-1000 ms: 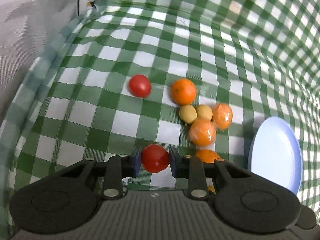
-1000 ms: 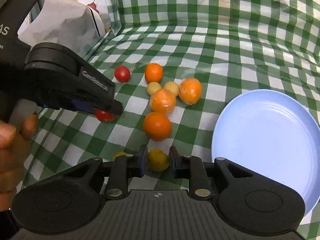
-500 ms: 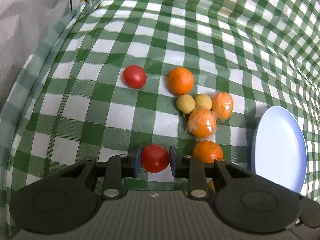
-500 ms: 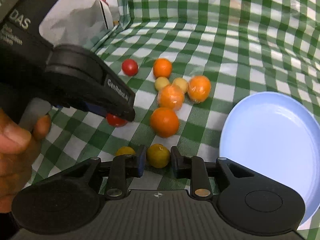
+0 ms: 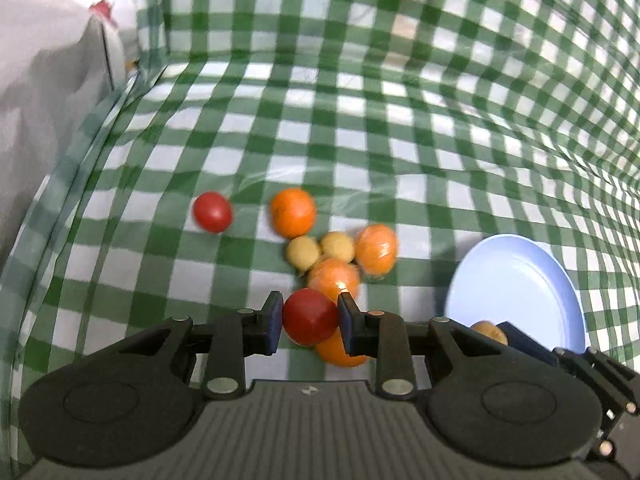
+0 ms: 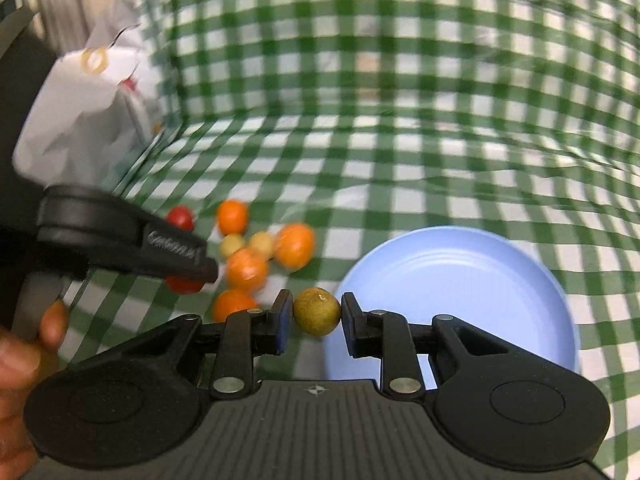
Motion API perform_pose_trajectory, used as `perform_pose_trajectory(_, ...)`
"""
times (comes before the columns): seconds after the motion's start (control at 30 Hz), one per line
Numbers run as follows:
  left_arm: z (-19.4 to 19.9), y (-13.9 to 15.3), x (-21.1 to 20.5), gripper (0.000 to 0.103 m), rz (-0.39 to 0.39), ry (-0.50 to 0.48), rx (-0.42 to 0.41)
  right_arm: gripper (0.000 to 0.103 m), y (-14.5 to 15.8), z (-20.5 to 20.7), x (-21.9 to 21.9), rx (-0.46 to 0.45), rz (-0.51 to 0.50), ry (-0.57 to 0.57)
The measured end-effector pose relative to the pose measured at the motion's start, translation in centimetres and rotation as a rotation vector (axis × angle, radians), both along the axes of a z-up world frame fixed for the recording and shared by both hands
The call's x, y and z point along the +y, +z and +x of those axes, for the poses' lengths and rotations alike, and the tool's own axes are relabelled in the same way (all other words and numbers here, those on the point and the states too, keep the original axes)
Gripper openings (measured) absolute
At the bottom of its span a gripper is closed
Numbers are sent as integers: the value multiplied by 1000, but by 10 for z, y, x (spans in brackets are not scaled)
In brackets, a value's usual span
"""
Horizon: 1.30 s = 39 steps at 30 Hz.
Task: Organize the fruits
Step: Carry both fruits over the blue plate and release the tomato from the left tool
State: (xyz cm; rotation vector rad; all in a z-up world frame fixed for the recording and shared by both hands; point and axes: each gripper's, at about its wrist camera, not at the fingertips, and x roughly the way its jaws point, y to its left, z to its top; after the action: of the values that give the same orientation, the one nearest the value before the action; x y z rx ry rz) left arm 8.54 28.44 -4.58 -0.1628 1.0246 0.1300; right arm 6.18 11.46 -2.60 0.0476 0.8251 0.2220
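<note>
My left gripper [image 5: 310, 317] is shut on a red tomato [image 5: 309, 316] and holds it above the green checked cloth. My right gripper [image 6: 316, 312] is shut on a small yellow-green fruit [image 6: 317, 311], lifted at the left rim of the light blue plate [image 6: 480, 280]. The plate also shows in the left wrist view [image 5: 520, 280]. On the cloth lie a second red tomato [image 5: 212, 212], several oranges [image 5: 293, 212] and two small yellow fruits [image 5: 338, 246]. The left gripper shows in the right wrist view [image 6: 132, 240], left of the fruit pile.
A white paper bag [image 5: 48, 80] stands at the far left. The checked cloth [image 5: 360, 140] rises as a backdrop behind the table. The person's hand [image 6: 24, 360] holds the left gripper at the left edge of the right wrist view.
Both grippers have lifted with their fruit. The right gripper has carried the yellow-green fruit up and right to the plate's rim. The left gripper has risen with the tomato.
</note>
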Motion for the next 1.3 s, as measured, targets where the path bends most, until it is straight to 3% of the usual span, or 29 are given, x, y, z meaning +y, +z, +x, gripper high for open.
perform_pose_trajectory(0.67, -4, 12, -98, 32, 62, -197, -96, 28, -2, -8, -78, -25, -6, -214)
perform_pose_trajectory(1.3, -6, 2, -136, 32, 77, -295, -93, 28, -1, -19, -132, -37, -28, -335)
